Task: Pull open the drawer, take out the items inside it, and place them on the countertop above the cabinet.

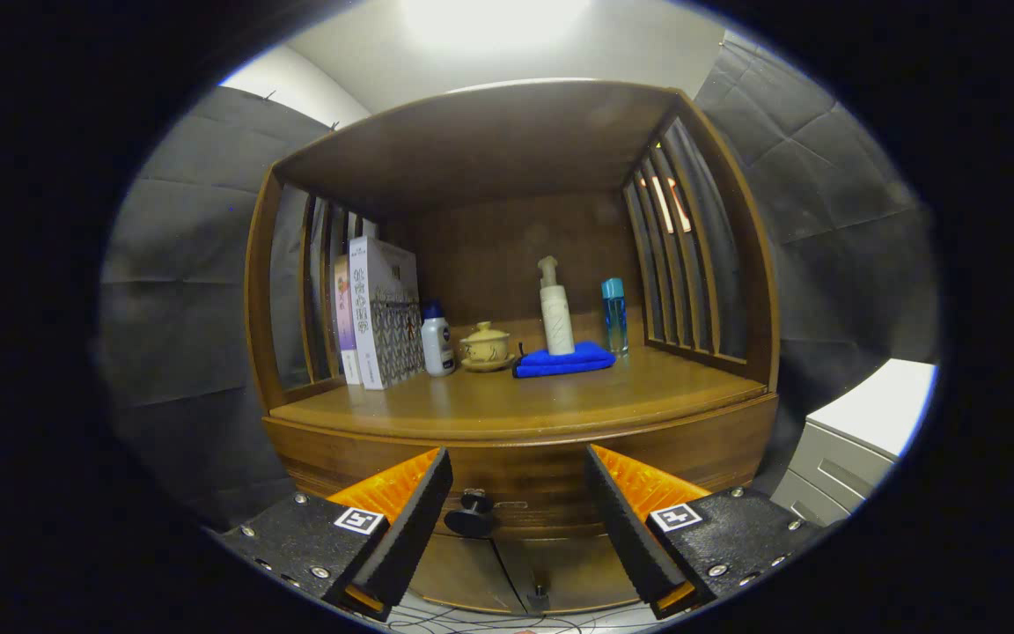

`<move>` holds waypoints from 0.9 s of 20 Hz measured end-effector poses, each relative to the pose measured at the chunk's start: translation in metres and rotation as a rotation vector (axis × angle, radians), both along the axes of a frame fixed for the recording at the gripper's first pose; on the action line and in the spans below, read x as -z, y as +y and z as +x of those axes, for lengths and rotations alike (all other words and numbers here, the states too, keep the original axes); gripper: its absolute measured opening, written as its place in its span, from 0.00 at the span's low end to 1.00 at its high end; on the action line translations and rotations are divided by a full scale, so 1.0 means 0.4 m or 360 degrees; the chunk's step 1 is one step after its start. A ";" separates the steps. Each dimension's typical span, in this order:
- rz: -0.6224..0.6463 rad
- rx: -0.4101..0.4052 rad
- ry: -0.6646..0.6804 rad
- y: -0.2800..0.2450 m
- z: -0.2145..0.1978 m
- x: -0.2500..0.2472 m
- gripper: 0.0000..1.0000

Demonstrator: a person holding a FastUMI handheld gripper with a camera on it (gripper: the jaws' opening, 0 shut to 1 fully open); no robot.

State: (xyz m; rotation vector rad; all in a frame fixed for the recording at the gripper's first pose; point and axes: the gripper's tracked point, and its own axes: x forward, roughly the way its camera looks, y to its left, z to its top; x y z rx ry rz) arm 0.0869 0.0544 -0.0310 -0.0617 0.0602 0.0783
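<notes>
Between the spread fingers of the gripper (518, 519), nearer the left one, sits the drawer knob (473, 513), not yet touched. Knob: small, round, rigid, likely slick; pinch its stem. It points toward the gripper. Drawer (525, 471): shut, under the countertop (525, 401), long axis left-right; wooden, probably slides stiffly.

We look from a camera riding on the gripper (516, 519), facing forward along its two spread fingers straight at the front of a wooden cabinet (313, 458). We sit low, about level with the drawer (525, 480), whose knob (472, 515) lies between the fingers and just ahead of them, untouched. The countertop (507, 401) runs away from us, slightly below eye level, to the cabinet's back panel. We are near the cabinet front.
</notes>
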 end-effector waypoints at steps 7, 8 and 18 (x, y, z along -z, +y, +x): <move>-0.0103 -0.0022 0.0211 0.037 0.061 0.141 0.94; -0.0099 -0.0035 0.0237 0.043 0.063 0.157 0.94; -0.0078 -0.0089 0.0314 0.090 0.080 0.230 0.57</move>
